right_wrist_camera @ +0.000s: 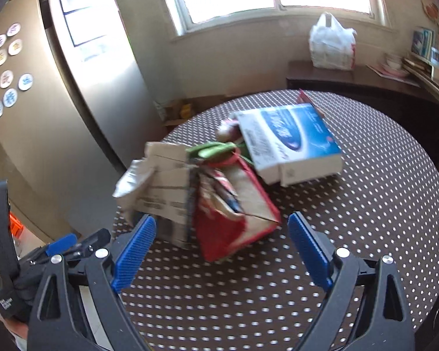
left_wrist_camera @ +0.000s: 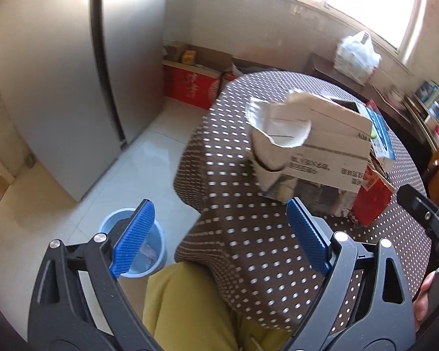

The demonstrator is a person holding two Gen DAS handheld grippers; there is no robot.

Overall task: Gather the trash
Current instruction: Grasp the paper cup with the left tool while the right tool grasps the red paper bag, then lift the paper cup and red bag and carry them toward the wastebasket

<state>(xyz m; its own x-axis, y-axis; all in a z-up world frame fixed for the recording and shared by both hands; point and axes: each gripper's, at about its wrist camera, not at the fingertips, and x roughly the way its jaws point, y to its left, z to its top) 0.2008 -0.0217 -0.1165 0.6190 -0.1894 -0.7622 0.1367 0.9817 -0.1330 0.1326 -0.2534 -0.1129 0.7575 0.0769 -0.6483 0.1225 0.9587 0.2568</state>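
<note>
A heap of trash lies on a round table [left_wrist_camera: 243, 234] with a brown dotted cloth. In the left wrist view I see a flattened white carton [left_wrist_camera: 327, 149] with a torn silvery-lined piece [left_wrist_camera: 278, 140] in front, and a red packet [left_wrist_camera: 371, 201] at its right. My left gripper [left_wrist_camera: 219, 234] is open and empty, hanging near the table's edge short of the heap. The right wrist view shows the same white carton [right_wrist_camera: 164, 187], the torn red packet [right_wrist_camera: 234, 225], a blue and white box [right_wrist_camera: 289, 140] and green scraps [right_wrist_camera: 213, 149]. My right gripper [right_wrist_camera: 219, 245] is open, empty, just in front of the red packet.
A light blue waste bin [left_wrist_camera: 149, 251] stands on the tiled floor left of the table, behind my left finger. A grey fridge [left_wrist_camera: 58, 87] fills the left. Red cardboard boxes [left_wrist_camera: 193, 87] sit by the wall. A white plastic bag [right_wrist_camera: 332, 44] rests on a dark sideboard. A yellow-green trouser leg [left_wrist_camera: 187, 307] shows below.
</note>
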